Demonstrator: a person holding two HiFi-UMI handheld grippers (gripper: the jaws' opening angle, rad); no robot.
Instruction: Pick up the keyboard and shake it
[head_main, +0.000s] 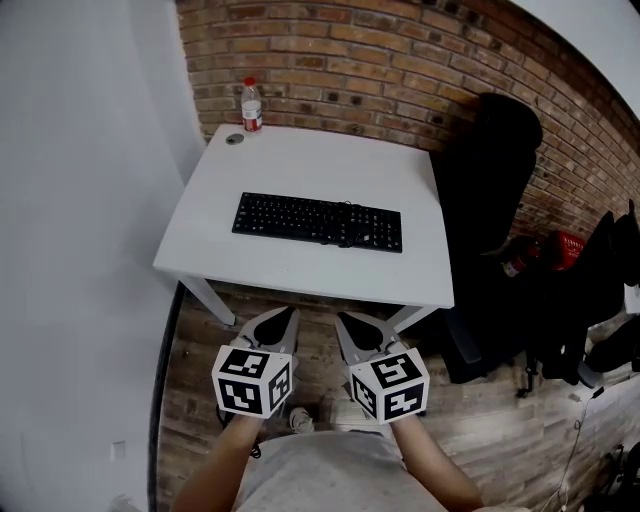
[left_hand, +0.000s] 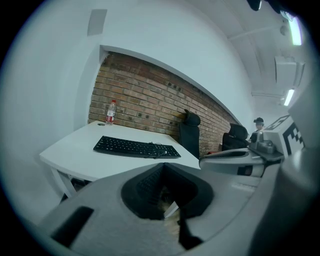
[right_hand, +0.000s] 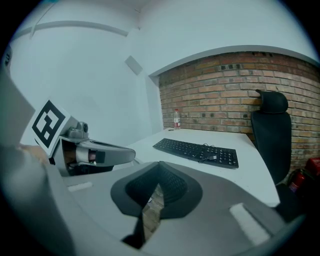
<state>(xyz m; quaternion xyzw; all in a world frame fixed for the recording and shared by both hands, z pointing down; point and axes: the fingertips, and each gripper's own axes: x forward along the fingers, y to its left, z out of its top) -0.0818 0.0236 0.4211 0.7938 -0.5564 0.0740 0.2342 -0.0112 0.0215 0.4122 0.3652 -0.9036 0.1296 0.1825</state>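
Observation:
A black keyboard (head_main: 318, 221) lies flat near the middle of the white table (head_main: 270, 265), with its cable bundled on top toward its right end. It also shows in the left gripper view as the keyboard (left_hand: 136, 147) and in the right gripper view as the keyboard (right_hand: 196, 150). My left gripper (head_main: 288, 317) and right gripper (head_main: 346, 321) hang side by side in front of the table's near edge, both shut and empty, well short of the keyboard. From the right gripper view the left gripper (right_hand: 131, 155) shows at the left.
A water bottle (head_main: 251, 105) and a small round cap (head_main: 234, 139) stand at the table's far left corner by the brick wall. A black office chair (head_main: 492, 170) sits to the right of the table. Bags and a red item (head_main: 566, 246) lie on the wooden floor at right.

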